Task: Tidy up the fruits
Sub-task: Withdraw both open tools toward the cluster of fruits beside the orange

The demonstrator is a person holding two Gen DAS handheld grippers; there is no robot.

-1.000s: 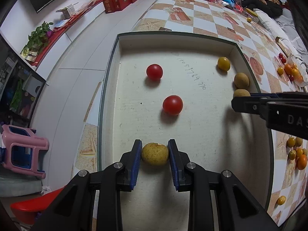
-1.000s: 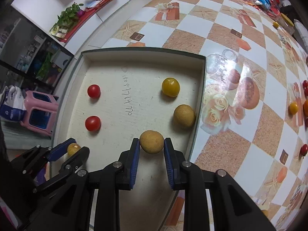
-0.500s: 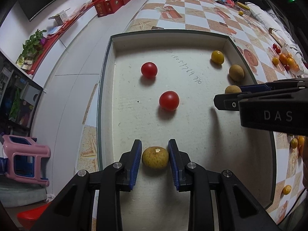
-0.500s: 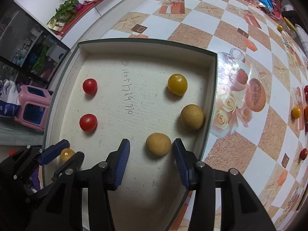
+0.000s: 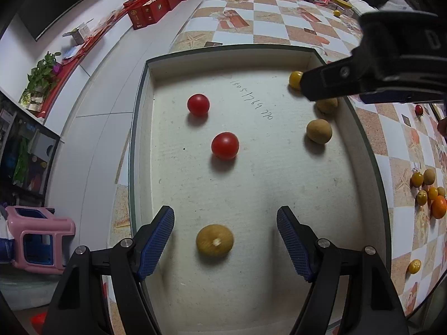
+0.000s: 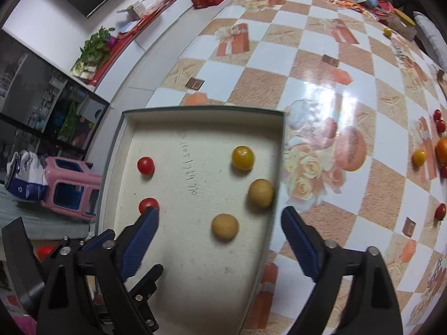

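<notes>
Blue ribbed pads stood wide apart on both tools. The left hand-held gripper point(image 5: 225, 240) was released, its jaws spread on either side of a tan fruit point(image 5: 214, 240) that lay free on the floor of the white tray point(image 5: 145, 128), touching neither pad. The right hand-held gripper point(image 6: 220, 241) was likewise released above another tan fruit point(image 6: 225, 227) resting in the tray near its right wall. Two red tomatoes point(image 5: 225, 145) lay toward the tray's left side, a yellow tomato point(image 6: 243, 157) at the far right. More loose fruit point(image 5: 427, 192) sat on the checkered counter point(image 6: 279, 64).
</notes>
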